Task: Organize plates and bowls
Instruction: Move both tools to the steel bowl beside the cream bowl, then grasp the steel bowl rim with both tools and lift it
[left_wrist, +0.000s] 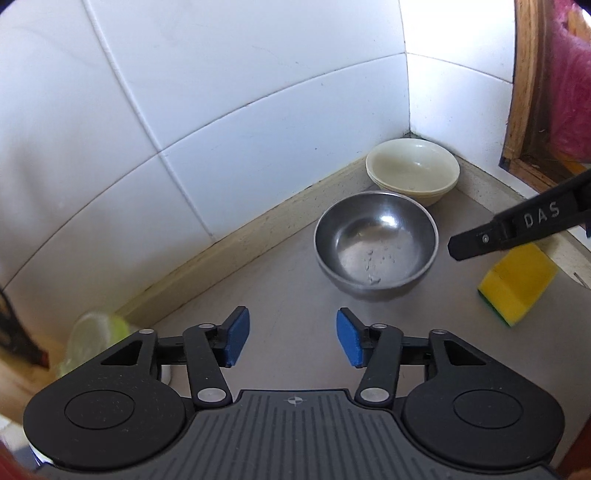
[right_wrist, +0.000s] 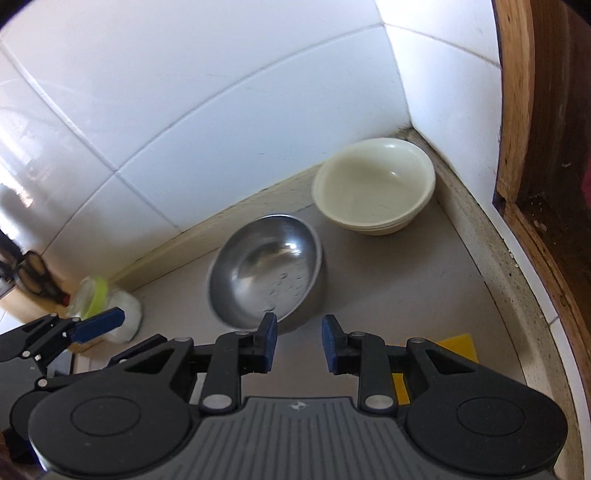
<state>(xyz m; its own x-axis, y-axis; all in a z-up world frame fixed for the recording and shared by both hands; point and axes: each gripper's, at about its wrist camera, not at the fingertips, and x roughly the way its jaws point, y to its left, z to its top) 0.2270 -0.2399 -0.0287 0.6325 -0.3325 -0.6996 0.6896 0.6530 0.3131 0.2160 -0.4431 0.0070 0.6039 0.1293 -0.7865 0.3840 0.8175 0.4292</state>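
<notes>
Steel bowl (left_wrist: 376, 245) holding droplets; stacked cream bowls (left_wrist: 413, 170) at its one o'clock, in the tiled corner of the grey counter (left_wrist: 280, 280). Left gripper (left_wrist: 291, 336) and right gripper (right_wrist: 299, 341): fingers spread, nothing between them.

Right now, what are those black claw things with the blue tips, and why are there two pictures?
They are two grippers that a person holds, one in each hand. Each carries a camera looking along its fingers, so you get two pictures. One shows the left gripper, the other the right gripper. Both are open and hold nothing. On the grey counter sit a steel bowl, a stack of cream bowls in the tiled corner, and a yellow sponge. A jar with a green lid stands to the left.
</notes>
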